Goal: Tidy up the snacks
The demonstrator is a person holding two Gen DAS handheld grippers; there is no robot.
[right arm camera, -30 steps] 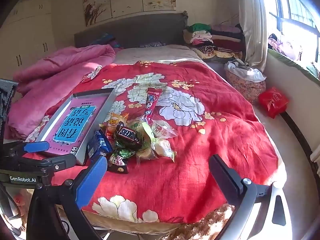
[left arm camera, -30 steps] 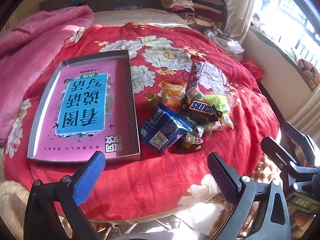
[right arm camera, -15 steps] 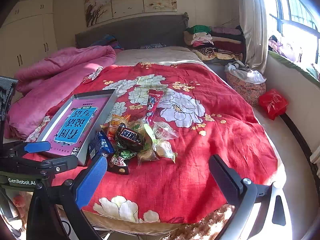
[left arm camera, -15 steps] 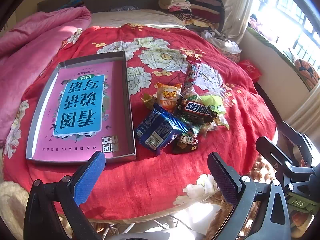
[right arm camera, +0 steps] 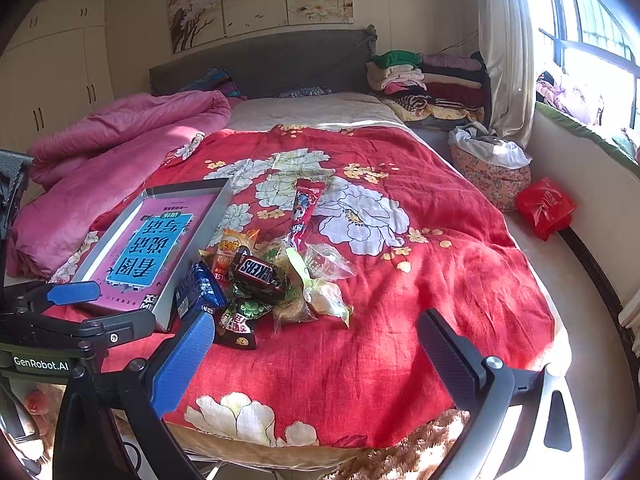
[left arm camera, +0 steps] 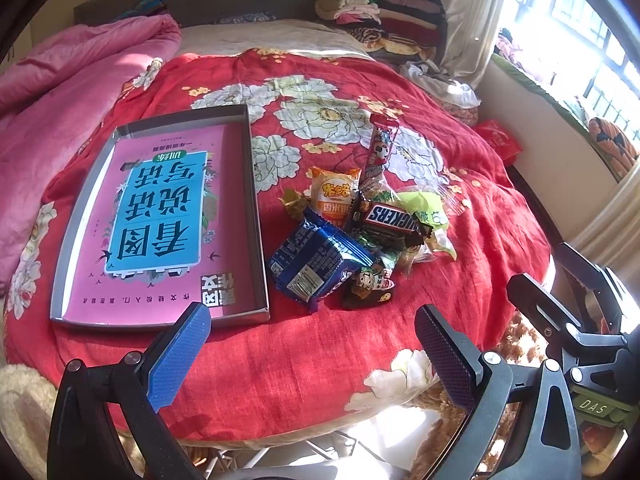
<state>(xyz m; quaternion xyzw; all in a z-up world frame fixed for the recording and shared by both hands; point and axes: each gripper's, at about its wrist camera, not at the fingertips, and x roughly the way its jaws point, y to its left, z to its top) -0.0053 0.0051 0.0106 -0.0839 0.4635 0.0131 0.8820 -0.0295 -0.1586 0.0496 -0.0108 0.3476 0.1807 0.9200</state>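
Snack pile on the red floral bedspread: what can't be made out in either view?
- Packets under the brown Snickers bar: both views, covered by it and the blue foil biscuit pack; count unclear.
- Dark round-faced wrapper: right wrist view, its label too small to read.
- Shallow grey cardboard tray: right wrist view, near corner hidden behind the left tool.
- Clear plastic wrappers: contents washed out by sun glare.

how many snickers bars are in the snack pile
1. The Snickers bar lies on top of the snack pile, right of the blue biscuit pack; others may be hidden underneath.
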